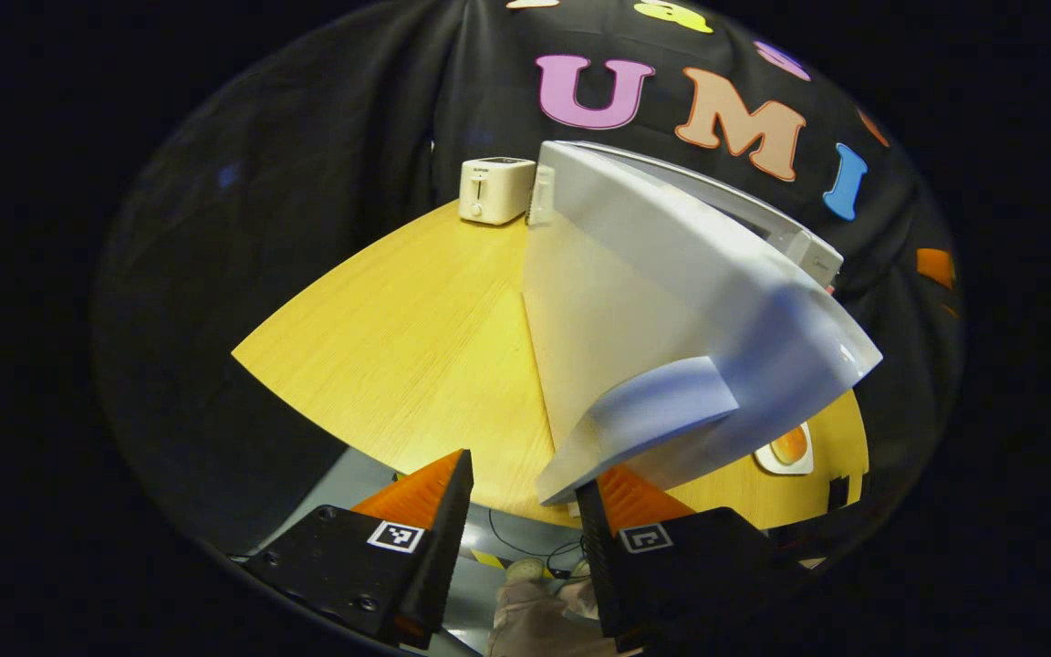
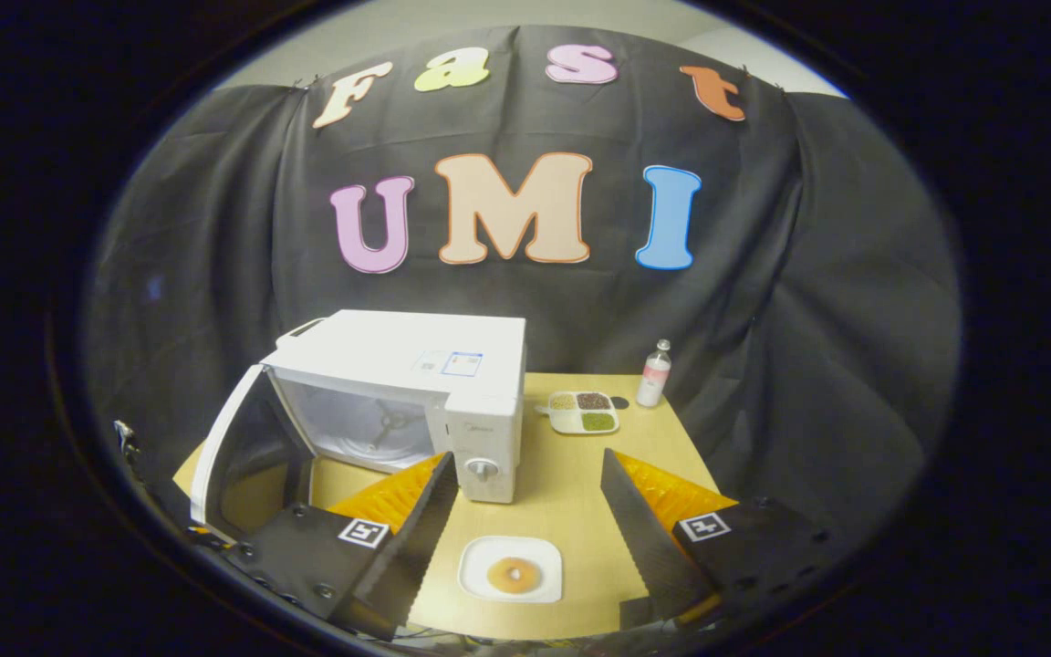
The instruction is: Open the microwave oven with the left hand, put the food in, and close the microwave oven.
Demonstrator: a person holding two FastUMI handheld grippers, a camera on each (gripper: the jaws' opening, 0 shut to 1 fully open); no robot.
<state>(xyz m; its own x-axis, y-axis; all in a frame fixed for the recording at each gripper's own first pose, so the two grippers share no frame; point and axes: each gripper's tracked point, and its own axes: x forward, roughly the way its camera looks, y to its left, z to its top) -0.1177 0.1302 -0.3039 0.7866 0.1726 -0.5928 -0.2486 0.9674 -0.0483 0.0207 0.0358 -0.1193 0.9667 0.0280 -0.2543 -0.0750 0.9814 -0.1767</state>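
Door: while the white boxy microwave oven (image 2: 416, 397) gaped, its door (image 2: 238, 452) swung wide for loading.
Food: round brown pastry on a white plate (image 2: 511, 569) sat before the oven.
Claws: left gripper (image 1: 525, 511) released beside the door edge; right gripper (image 2: 525, 511) released above the plate.

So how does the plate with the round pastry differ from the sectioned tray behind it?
The plate lies at the near table edge, between the right tongs' open fingers; the sectioned tray sits farther back, right of the microwave and near a bottle. The plate carries one ring-shaped pastry; the tray holds three separate fillings in compartments. Both are white, rounded-cornered and flat on the wooden table.
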